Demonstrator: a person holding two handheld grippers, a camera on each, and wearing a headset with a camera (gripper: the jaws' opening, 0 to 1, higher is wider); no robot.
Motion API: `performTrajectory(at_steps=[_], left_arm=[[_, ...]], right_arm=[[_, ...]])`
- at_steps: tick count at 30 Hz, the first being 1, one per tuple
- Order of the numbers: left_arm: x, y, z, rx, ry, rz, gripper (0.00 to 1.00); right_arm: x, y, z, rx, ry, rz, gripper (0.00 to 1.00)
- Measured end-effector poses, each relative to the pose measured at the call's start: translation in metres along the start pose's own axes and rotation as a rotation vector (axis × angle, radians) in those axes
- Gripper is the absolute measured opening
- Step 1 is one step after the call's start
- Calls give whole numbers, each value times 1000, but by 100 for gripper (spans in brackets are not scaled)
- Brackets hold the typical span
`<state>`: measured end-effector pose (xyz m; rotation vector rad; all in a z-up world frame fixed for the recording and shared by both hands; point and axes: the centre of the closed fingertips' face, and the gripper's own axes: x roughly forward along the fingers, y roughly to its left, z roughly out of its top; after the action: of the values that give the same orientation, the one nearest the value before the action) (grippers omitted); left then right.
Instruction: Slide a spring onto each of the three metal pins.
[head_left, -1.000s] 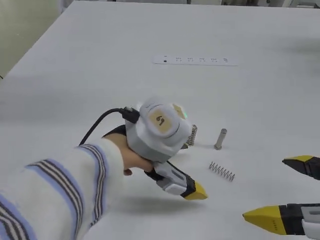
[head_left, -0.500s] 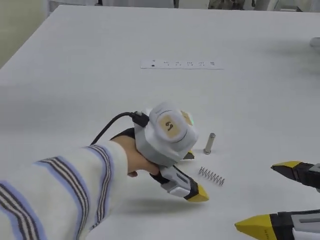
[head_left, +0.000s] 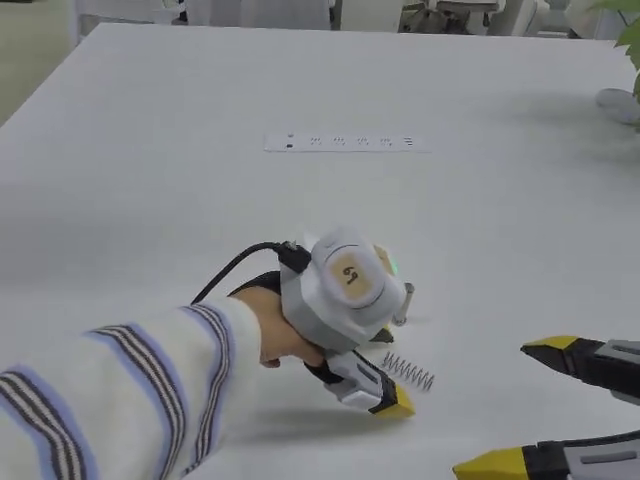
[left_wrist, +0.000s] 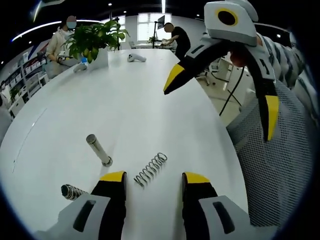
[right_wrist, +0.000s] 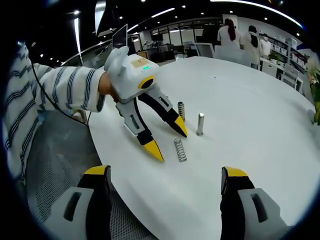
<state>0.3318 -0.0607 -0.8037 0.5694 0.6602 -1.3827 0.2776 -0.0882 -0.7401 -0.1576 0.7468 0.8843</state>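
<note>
Workbench (left_wrist: 150, 90): left gripper view catches a spring-wrapped pin (left_wrist: 72, 191) near the bare pin (left_wrist: 98, 149).

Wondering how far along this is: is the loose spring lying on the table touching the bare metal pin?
Apart. In the right gripper view the spring lies flat, with bare table between it and the upright pin.
</note>
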Motion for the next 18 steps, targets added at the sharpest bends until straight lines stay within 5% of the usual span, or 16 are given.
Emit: performTrajectory(at_steps=[5,18], left_arm=[[4,-3,-5,49,45,-15,33],[5,2,-3,30,32,5,15]], right_arm=[[0,1,-1,-2,5,3,89],[-1,3,-1,8,-6,9,87]])
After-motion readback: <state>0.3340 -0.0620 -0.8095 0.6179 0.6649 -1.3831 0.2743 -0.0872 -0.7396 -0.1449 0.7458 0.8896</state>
